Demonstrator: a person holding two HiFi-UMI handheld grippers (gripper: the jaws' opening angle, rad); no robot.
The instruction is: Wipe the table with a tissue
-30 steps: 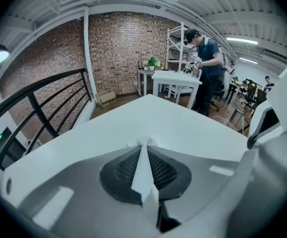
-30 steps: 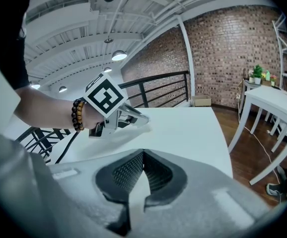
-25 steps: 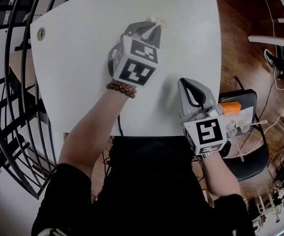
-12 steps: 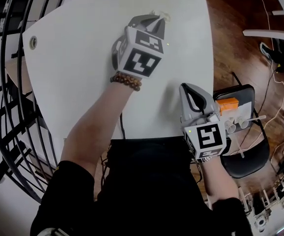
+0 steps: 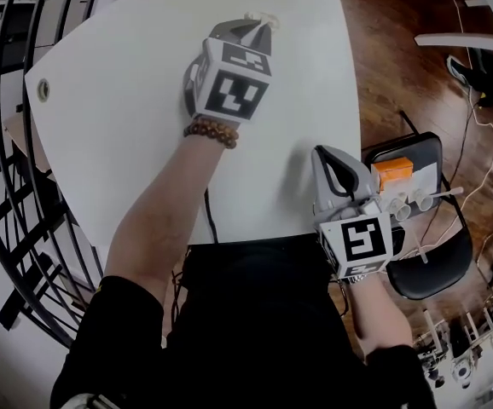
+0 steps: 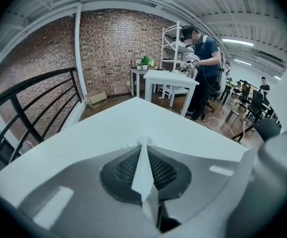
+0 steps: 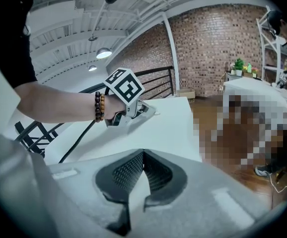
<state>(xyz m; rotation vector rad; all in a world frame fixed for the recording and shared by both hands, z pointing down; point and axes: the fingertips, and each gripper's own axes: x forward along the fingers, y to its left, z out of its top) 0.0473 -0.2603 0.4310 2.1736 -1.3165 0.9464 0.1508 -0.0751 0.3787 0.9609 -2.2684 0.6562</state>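
- Tissue (image 5: 267, 17) is pinched in your left gripper (image 5: 258, 29), jaws clamped on it, at the table's (image 5: 118, 100) far edge.
- Your right gripper (image 5: 325, 153) is by the near edge, jaws pressed together, nothing between them.

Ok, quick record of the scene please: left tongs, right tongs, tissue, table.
left tongs: shut on the tissue, out over the far part of the table
right tongs: shut, nothing between the jaws, by the table's near edge
tissue: white, pinched between the left jaws, its tip poking out ahead
table: white top
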